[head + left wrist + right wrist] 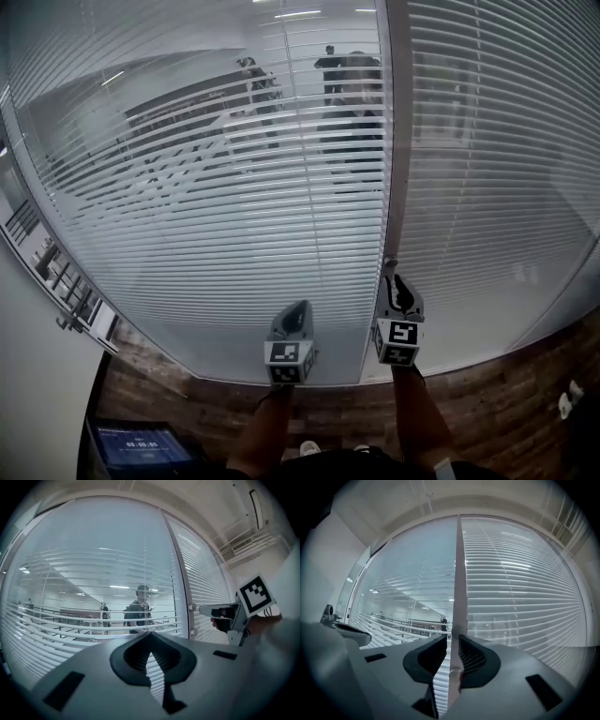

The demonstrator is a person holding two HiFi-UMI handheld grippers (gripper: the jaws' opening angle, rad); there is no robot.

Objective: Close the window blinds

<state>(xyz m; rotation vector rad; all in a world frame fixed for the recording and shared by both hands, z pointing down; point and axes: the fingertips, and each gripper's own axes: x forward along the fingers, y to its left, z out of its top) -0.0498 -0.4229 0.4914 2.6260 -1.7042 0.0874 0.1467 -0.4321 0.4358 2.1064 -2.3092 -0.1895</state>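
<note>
The left window pane's blinds (216,216) have their slats tilted open, and the room behind shows through. On the right pane the blinds (487,169) look closed and flat. A grey upright frame post (398,141) stands between the two panes, with small round knobs (191,607) on it. My right gripper (392,277) is at this post. Its jaws stand a little apart, with a thin white rod and a knob (457,631) in the gap (452,641). My left gripper (300,309) hangs to its left, in front of the glass, shut and empty (150,637).
People (330,70) stand behind the glass in the far room. Wooden floor (506,394) runs along the foot of the window. A lit screen (136,445) sits low at the left. A white wall with fittings (66,281) borders the left side.
</note>
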